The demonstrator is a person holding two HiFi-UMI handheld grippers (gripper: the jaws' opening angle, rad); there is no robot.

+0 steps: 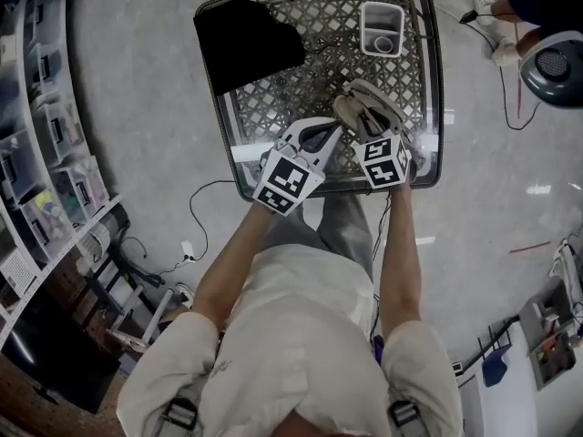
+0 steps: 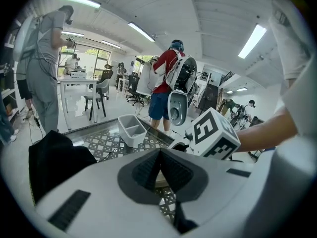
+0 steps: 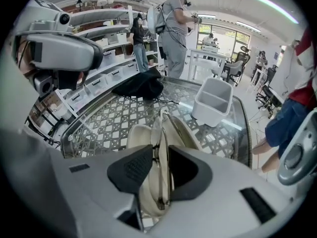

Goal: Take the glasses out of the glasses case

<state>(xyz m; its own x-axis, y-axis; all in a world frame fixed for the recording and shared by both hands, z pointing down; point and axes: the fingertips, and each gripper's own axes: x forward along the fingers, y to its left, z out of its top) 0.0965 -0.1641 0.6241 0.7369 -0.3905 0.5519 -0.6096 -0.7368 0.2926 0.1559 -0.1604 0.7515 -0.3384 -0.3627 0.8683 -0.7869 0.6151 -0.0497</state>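
Observation:
An open beige glasses case (image 1: 363, 98) lies near the front edge of the glass-topped lattice table (image 1: 273, 94). Folded thin-framed glasses (image 3: 162, 125) rest lengthwise in the case (image 3: 137, 138). My right gripper (image 3: 161, 151) points steeply down into the case, its dark pads pressed on the glasses from both sides. In the head view the right gripper (image 1: 372, 124) sits over the case's near end. My left gripper (image 1: 334, 128) reaches the case from the left. Its pads (image 2: 148, 170) meet at the tips, with a beige strip of the case between them.
A white two-compartment bin (image 1: 383, 27) stands at the table's far right, and a black cloth (image 1: 246, 39) lies at its far left. Shelving (image 1: 46, 153) lines the left wall. Cables trail on the floor. A person with a backpack (image 2: 171, 78) stands beyond the table.

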